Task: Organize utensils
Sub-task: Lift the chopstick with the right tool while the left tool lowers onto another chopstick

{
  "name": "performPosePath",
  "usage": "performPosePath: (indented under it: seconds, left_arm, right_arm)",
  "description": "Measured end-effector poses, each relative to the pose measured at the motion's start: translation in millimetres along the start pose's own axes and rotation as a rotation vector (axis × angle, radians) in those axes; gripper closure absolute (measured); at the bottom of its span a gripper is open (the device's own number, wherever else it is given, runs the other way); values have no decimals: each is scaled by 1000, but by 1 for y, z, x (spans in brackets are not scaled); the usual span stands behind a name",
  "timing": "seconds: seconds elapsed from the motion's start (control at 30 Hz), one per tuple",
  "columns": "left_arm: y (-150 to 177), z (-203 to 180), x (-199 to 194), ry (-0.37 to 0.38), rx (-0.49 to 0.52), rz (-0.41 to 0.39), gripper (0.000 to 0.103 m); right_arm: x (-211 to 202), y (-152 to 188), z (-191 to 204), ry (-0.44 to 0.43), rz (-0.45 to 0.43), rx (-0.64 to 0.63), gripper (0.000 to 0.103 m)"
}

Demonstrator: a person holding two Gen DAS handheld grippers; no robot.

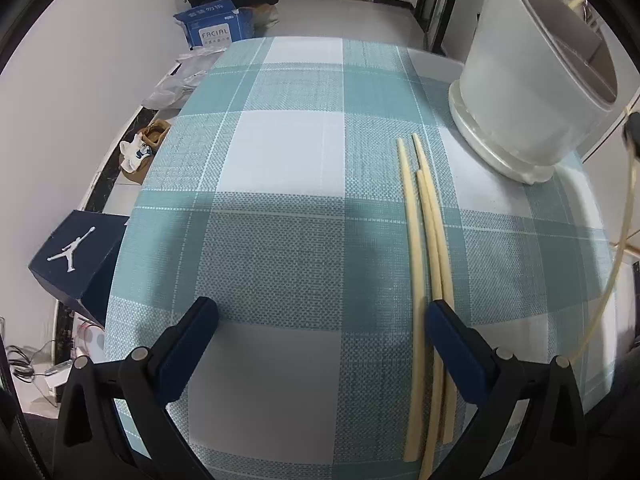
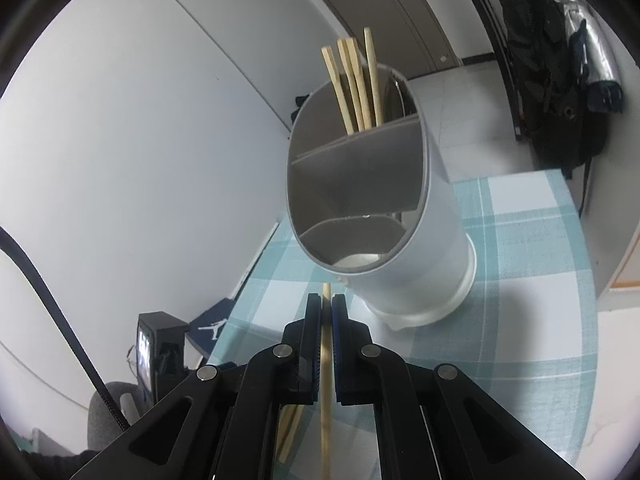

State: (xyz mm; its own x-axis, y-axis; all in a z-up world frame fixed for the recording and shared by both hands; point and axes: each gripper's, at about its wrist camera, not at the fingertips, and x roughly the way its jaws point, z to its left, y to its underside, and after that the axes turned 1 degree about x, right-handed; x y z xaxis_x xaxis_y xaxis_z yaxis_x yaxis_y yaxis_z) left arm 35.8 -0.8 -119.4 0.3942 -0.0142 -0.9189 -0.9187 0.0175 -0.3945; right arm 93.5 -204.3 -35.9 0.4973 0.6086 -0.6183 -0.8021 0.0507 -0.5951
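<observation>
Nearest in the left wrist view, the left gripper (image 1: 320,312) hangs over the checked tablecloth (image 1: 280,200) with its jaws spread wide and nothing between them. Its right finger (image 1: 452,344) stands just beside three loose chopsticks (image 1: 430,240), which lie side by side on the cloth toward the table's right edge and run away from the camera. Their far tips stop just short of the white utensil holder (image 1: 520,100), which stands near the far right corner of the table on a wider round base.

In the right wrist view, the right gripper (image 2: 327,308) is clamped tight on a single chopstick (image 2: 326,384); the stick runs lengthwise between the pads, and its tip pokes out just past the fingertips. Just beyond the tip is the utensil holder, its open mouth facing the camera. Grey dividers (image 2: 360,152) split the inside into compartments. Four chopsticks (image 2: 354,80) stand in the farthest compartment and lean against its back wall. The nearer compartments hold no chopsticks that show.

Beyond the table's left edge, a dark blue shoebox (image 1: 76,264) sits low, and farther off lies a blue carton (image 1: 212,24).
</observation>
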Motion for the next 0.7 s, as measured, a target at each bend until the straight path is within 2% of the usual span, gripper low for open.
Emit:
performPosePath:
  seconds: [0.07,0.23,0.47,0.53,0.63,0.7]
  left_arm:
    - [-2,-4,2,-7,17,-6,1]
    - [-11,-1,7,-5,7,12,1]
    - [-43,-4,19,-26,16,24,3]
    - [-53,-10,21,-32,47,14,9]
    - [-61,-15,21,-21,73,4,27]
    - [-66,-17,21,7,84,-2,54]
  right_arm:
    - [-18,-4,-10,-4,-8,0,99]
    - [-32,-12,-17,-1,-41,8,99]
    - [-45,-19,-20,6,-74,12,99]
    - [-46,-19,-20,11,-82,14,99]
    - [-46,-23,-24,9,-87,20,99]
    - [-45,-25,-25,8,-89,21,99]
